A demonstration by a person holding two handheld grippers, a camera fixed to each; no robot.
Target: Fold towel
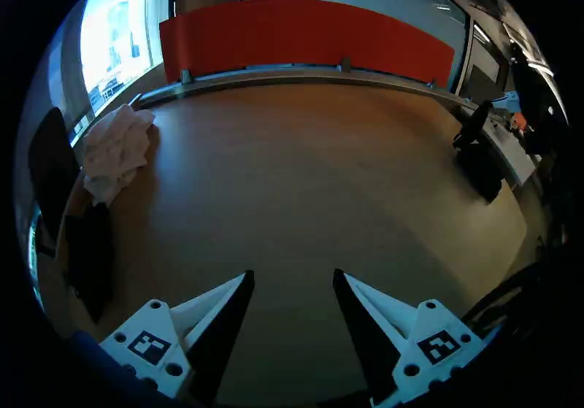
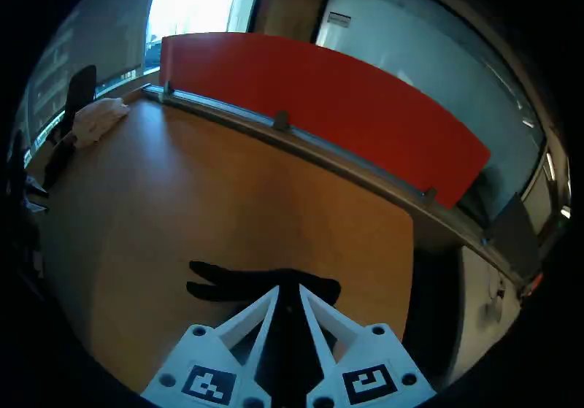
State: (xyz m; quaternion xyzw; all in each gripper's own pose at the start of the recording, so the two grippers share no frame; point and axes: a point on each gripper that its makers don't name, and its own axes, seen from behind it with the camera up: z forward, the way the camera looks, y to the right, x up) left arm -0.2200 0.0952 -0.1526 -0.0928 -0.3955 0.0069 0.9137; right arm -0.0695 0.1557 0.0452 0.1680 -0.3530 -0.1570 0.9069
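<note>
One towel: crumpled pale cream cloth towel (image 1: 113, 152), unfolded, heaped at the far left corner of the brown wooden worktop (image 1: 306, 182), well apart from both grippers. Same heap seen small at the far left edge in the right gripper view.

Two grippers. Left gripper (image 1: 293, 272): jaws spread wide, nothing between them, bare wood below. Right gripper (image 2: 288, 289): jaws drawn nearly together, just a thin dark slit at the tips. One flat black patch (image 2: 241, 282) on the worktop right at those tips. Cannot tell whether cloth or shadow, or whether pinched.

Four square black-and-white markers (image 1: 150, 346) in all, one on each white finger base.

One long red partition panel (image 1: 306, 36) standing upright along the far edge of the worktop, on a grey rail. Three small grey brackets (image 2: 281, 121) spaced along that rail.

One black chair back (image 1: 51, 167) beside the left edge, near the towel. One black angular object (image 1: 478, 156) at the right edge in the left gripper view; too dark to identify. One bright window (image 1: 113, 36) beyond the far left corner.
</note>
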